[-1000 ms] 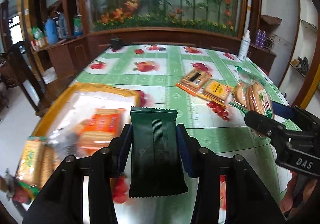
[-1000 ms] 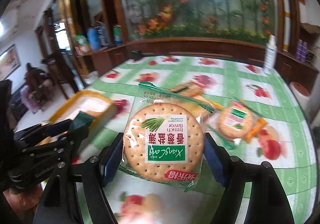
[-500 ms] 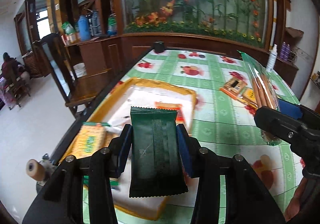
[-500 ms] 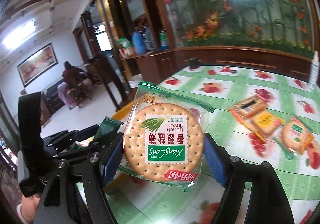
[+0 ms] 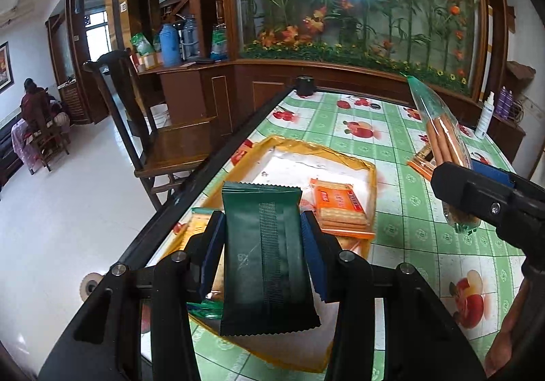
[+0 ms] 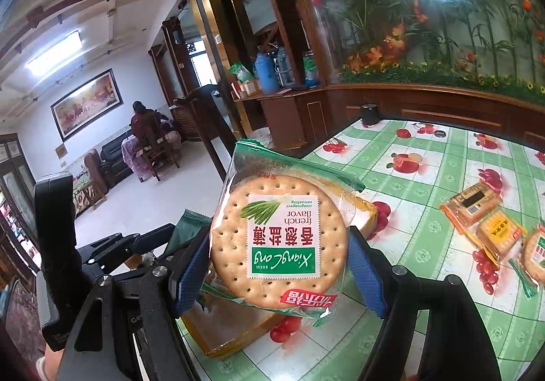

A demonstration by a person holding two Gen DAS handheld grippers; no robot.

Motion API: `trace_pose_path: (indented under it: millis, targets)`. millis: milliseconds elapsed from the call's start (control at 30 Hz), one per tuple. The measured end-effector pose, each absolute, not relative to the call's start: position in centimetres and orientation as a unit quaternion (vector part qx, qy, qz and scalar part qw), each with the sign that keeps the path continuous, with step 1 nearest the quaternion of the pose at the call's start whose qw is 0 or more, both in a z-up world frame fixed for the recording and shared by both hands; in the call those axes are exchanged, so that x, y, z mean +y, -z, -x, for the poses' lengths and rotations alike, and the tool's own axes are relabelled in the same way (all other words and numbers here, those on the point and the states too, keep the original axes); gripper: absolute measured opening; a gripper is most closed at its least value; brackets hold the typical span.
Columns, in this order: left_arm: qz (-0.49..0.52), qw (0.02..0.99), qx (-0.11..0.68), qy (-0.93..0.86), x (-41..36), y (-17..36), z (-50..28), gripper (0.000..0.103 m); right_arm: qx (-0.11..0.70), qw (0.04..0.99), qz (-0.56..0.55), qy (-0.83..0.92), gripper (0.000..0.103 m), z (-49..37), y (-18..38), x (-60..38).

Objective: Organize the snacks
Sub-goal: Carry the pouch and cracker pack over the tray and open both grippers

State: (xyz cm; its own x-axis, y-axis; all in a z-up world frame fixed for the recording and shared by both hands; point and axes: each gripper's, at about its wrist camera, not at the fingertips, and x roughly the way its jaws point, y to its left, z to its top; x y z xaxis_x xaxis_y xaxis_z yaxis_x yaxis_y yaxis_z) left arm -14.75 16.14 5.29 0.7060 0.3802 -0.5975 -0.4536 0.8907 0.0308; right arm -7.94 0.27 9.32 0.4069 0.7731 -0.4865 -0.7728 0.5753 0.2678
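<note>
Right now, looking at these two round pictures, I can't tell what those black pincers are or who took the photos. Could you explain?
No robot here: a person holds a two-finger clamp in each hand, and each clamp carries a wide-angle camera looking along its fingers. One picture comes from the left gripper, shut on a dark green snack packet. The other comes from the right gripper, shut on a round cracker pack. Below is a table with a green fruit-print cloth, a yellow tray holding an orange biscuit pack, and more biscuit packs lying loose.

Both grippers now hang over the yellow tray (image 5: 372,176) — a second ago they were farther right. The loose packets (image 6: 483,217) sit well off to the side.
</note>
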Motion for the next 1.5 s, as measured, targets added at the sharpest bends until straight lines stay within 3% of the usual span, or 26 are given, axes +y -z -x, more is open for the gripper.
trace_pose_path:
  millis: [667,1500]
  targets:
    - [0.053,0.925,0.324,-0.19,14.9,-4.0,14.9,0.043,0.346,0.811,-0.057,-0.468,0.077,1.8,-6.9,4.4]
    - [0.072,0.906,0.374,-0.184,15.2,-0.9,12.7,0.043,0.4,0.794,-0.009,-0.457,0.078,-1.8,-2.3,11.6]
